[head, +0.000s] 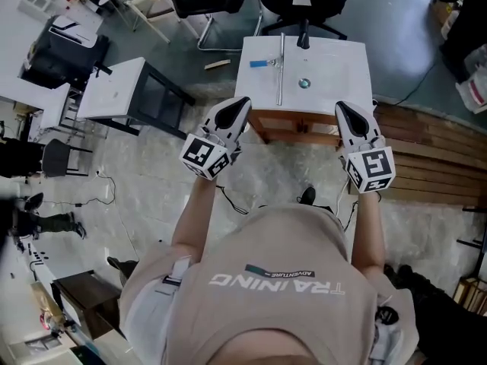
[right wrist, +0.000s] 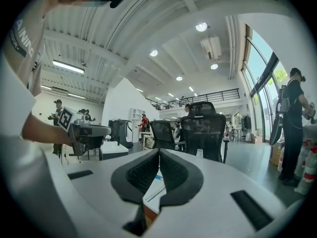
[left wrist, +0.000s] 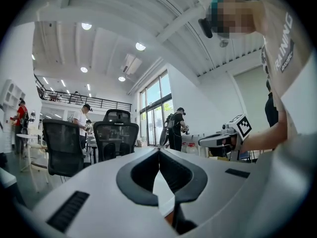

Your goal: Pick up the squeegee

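I see a white table (head: 335, 52) on a brown wooden frame and a silver squeegee (head: 279, 71) with a blue handle. My left gripper (head: 243, 102) and right gripper (head: 340, 106) are white with black-and-white square markers.

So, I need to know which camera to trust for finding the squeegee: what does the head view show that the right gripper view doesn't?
Only the head view: the white table whole, with a small round thing beside the squeegee. Only the right gripper view: the ceiling lights and a person by the windows. Both: the left claw, the shut right claw, and the squeegee, a mere sliver in the gripper view.
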A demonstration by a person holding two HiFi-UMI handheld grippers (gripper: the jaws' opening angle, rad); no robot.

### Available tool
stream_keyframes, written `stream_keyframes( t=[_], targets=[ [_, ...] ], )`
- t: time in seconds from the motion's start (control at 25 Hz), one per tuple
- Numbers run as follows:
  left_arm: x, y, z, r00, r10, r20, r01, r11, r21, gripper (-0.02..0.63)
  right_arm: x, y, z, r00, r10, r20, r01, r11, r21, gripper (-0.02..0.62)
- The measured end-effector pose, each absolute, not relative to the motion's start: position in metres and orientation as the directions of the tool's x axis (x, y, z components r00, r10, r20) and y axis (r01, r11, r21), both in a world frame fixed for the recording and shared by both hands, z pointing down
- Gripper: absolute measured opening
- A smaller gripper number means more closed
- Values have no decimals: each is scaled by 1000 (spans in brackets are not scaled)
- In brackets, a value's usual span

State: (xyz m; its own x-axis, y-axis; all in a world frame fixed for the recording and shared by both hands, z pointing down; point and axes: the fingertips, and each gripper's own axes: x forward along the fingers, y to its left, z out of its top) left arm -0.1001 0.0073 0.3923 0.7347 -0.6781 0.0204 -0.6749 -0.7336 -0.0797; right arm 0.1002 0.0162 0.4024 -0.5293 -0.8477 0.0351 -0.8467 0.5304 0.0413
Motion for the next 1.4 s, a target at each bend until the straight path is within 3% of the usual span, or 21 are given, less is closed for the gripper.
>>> stream_keyframes(
  t=[0.68, 1.4],
  targets=[
    [-54, -34, 394, 722, -690, 49, -682, -722, -119, 13, 120, -28, 415, -579, -814, 36, -815, 580, 11, 31],
    [-77, -83, 391, 755, -655, 6, -653, -754, -71, 14, 94, -74, 404, -546, -836, 60, -834, 549, 60, 31]
  ],
)
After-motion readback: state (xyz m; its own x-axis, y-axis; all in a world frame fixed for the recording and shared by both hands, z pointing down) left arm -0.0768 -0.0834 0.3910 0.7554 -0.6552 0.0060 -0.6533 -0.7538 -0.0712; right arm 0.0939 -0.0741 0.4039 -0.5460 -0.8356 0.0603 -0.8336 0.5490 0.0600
